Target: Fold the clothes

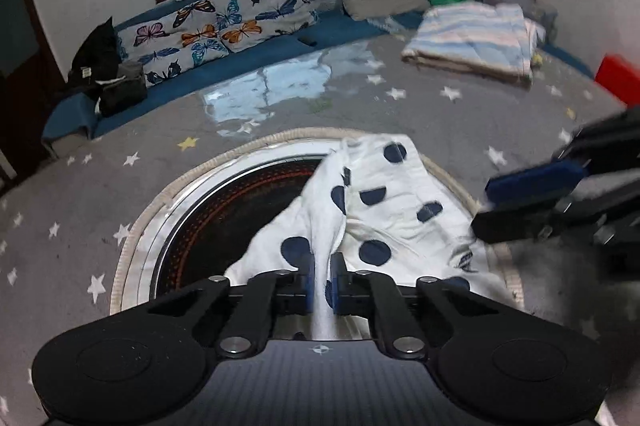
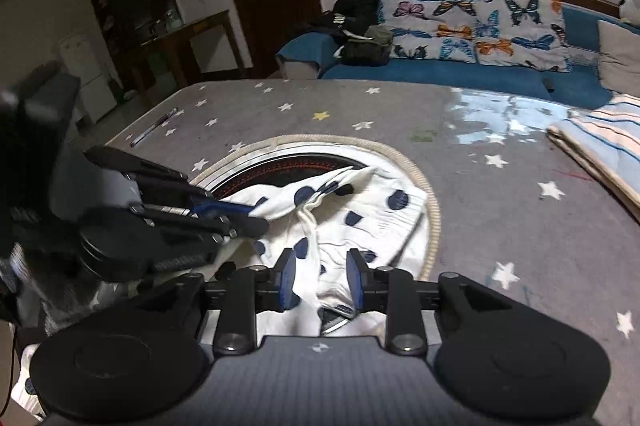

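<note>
My left tool (image 1: 322, 280) is pinching a bunched ridge of a white garment (image 1: 400, 214) printed with large dark blue dots; a narrow band of the cloth runs straight up between its blue pads. My right tool (image 2: 322, 278) has its jaws spread apart, with a rumpled part of the same cloth lying between them, and I cannot tell whether the pads press on it. The garment is crumpled, not flat: it rises in a twisted fold at the middle and spreads out in creased panels to the right. It lies on the near part of a counter covered with a grey cloth (image 2: 520, 210) patterned with white stars, and it drapes over the right half of a round inset (image 1: 224, 210) with a dark centre, a pale rim and a rope-like edge. Farther off on the right lies a folded striped blanket (image 1: 472, 42). At the far side a blue sofa (image 2: 460, 74) carries butterfly-print cushions (image 1: 224, 26).
</note>
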Demonstrator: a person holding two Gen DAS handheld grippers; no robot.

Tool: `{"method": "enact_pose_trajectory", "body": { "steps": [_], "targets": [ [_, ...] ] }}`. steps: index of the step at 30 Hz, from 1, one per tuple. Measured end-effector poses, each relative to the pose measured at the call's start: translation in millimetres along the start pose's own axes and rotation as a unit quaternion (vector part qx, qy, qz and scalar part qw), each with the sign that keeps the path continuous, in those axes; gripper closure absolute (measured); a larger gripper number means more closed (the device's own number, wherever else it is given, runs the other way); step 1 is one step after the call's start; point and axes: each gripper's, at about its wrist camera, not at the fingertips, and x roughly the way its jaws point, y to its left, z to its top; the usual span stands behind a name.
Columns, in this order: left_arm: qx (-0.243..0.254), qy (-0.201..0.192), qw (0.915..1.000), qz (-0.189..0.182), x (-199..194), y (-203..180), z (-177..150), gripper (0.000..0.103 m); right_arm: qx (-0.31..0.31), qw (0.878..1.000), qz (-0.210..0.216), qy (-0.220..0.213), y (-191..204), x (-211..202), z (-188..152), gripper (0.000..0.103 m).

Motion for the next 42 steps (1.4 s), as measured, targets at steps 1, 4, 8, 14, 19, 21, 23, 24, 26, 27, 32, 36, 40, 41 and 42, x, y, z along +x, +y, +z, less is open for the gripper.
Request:
{"method": "enact_pose_trajectory", "body": {
  "steps": [1, 4, 8, 14, 19, 21, 23, 24, 26, 27, 32, 36, 40, 41, 42],
  "targets": [
    [-0.01, -0.003, 0.9999, -0.008, -2, 5, 0, 0.096, -0.002, 1.0, 0.003, 0.002, 1, 4, 1, 0.073],
    [-0.034, -0.006, 0.9992, -0.022, -6, 16, 2, 0.096, -0.008, 1.0, 0.011, 0.005, 3, 24, 5, 0.067],
    [-0.064, -0.011, 0.9967, -0.049, -8, 26, 4, 0.097, 0.0, 1.0, 0.018, 0.012, 1, 51, 9, 0.067],
    [-0.094, -0.02, 0.9932, -0.066, -14, 37, 2, 0.097, 0.021, 0.999, 0.038, 0.024, -3, 80, 8, 0.09],
    [-0.127, -0.037, 0.9895, -0.059, -31, 58, -1, 0.097, 0.019, 1.0, 0.025, 0.001, 3, 64, 9, 0.101],
    [-0.141, -0.044, 0.9877, -0.052, -39, 68, -3, 0.097, 0.019, 1.0, 0.018, -0.015, 4, 51, 9, 0.101],
    [-0.158, -0.05, 0.9851, -0.046, -47, 80, -7, 0.097, 0.024, 0.999, 0.008, -0.031, 3, 35, 9, 0.101],
    [-0.168, -0.053, 0.9834, -0.044, -51, 86, -9, 0.097, 0.025, 0.999, 0.004, -0.037, 3, 28, 9, 0.101],
    [-0.184, -0.057, 0.9806, -0.037, -60, 97, -16, 0.097, 0.025, 0.998, -0.006, -0.049, 3, 8, 5, 0.101],
    [-0.19, -0.058, 0.9796, -0.032, -64, 102, -19, 0.097, 0.025, 0.998, -0.011, -0.055, 2, -2, 3, 0.101],
    [-0.219, -0.045, 0.9745, -0.018, -81, 125, -46, 0.097, 0.041, 0.997, -0.037, -0.059, -3, -46, -22, 0.101],
    [-0.218, -0.012, 0.9759, -0.005, -91, 133, -77, 0.097, 0.052, 0.997, -0.053, -0.021, -6, -68, -57, 0.101],
    [-0.218, 0.03, 0.9754, 0.009, -92, 140, -100, 0.096, 0.069, 0.994, -0.07, 0.052, -13, -76, -94, 0.099],
    [-0.218, 0.036, 0.9752, 0.009, -93, 142, -103, 0.094, 0.071, 0.993, -0.078, 0.062, -16, -76, -99, 0.095],
    [-0.219, 0.04, 0.975, 0.008, -93, 143, -105, 0.093, 0.074, 0.992, -0.08, 0.069, -19, -77, -101, 0.089]
  ]
}}
